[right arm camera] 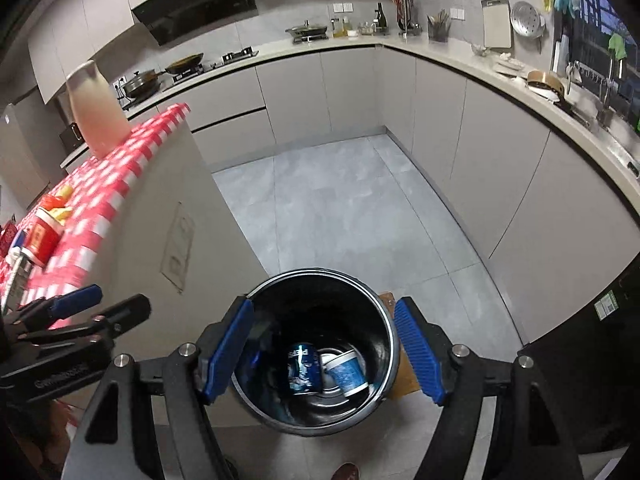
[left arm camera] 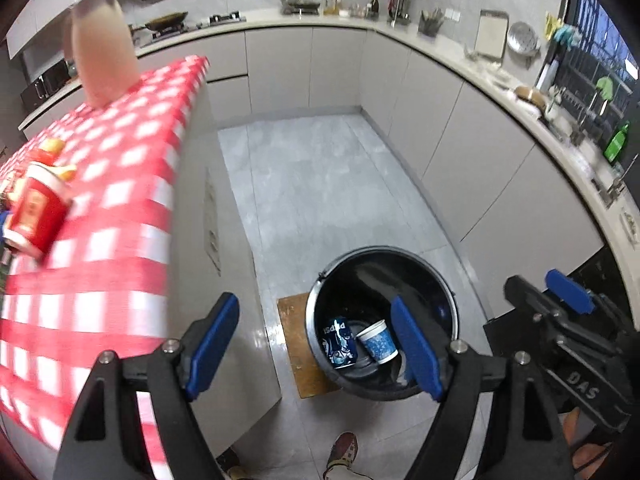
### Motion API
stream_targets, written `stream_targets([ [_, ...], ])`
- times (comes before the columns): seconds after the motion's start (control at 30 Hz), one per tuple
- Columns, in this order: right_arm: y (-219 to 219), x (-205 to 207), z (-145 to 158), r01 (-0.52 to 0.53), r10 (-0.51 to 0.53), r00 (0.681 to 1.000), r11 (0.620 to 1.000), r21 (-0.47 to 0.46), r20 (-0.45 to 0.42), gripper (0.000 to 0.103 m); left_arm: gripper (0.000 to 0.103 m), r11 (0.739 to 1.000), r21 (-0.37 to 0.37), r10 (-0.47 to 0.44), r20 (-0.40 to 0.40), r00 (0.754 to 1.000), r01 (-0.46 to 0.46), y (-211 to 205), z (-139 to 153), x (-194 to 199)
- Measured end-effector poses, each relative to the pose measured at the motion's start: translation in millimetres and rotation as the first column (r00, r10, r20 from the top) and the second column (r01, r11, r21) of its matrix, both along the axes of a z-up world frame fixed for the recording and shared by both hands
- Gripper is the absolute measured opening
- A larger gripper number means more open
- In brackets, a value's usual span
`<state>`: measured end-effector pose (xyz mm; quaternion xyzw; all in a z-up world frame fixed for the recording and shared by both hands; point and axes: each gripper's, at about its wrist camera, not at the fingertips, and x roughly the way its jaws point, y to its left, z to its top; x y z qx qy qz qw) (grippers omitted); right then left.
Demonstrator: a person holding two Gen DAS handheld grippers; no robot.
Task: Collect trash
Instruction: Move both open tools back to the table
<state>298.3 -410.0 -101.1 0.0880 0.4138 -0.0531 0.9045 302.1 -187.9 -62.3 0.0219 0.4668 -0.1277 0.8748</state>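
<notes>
A black trash bucket stands on the floor beside the counter; it also shows in the right wrist view. Inside lie a blue Pepsi can and a blue-and-white paper cup. My left gripper is open and empty, above the bucket's left side. My right gripper is open and empty, straight above the bucket's mouth. A red paper cup lies on its side on the red checked tablecloth.
A pink-white vase stands at the counter's far end. Yellow and orange scraps lie near the red cup. A wooden board lies under the bucket. Cabinets line the back and right. My shoe is on the floor.
</notes>
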Motion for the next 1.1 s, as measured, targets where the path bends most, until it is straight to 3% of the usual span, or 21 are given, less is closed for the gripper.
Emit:
stream_targets([
  [0.23,62.3,-19.1,37.8,0.020,-0.020,0.999,1.000,-0.003,0.036,0.075,0.080,0.999,-0.035,0.000,0.057,0.998,0.002,67.1,37.6,-12.4],
  [0.4,122.8,-21.5,59.2,0.012,-0.012,0.997,1.000,0.002,0.076,0.076,0.082,0.999,-0.028,0.017,0.093,0.996,-0.015,119.5,49.1,-15.6],
  [0.7,248.9,-15.3,70.2,-0.015,0.016,0.991,1.000,-0.008,0.136,0.077,0.084,0.998,-0.007,0.067,0.112,0.991,-0.067,229.0,45.2,-18.6],
  [0.9,310.1,-5.9,65.2,-0.074,0.072,0.991,0.997,0.013,0.113,0.077,0.084,0.991,0.031,0.129,0.100,0.987,-0.133,284.4,39.4,-13.5],
  [1.1,343.9,3.0,69.4,-0.151,0.150,0.982,0.989,0.002,0.115,0.077,0.084,0.971,0.072,0.222,0.100,0.970,-0.230,323.5,25.3,-6.6],
])
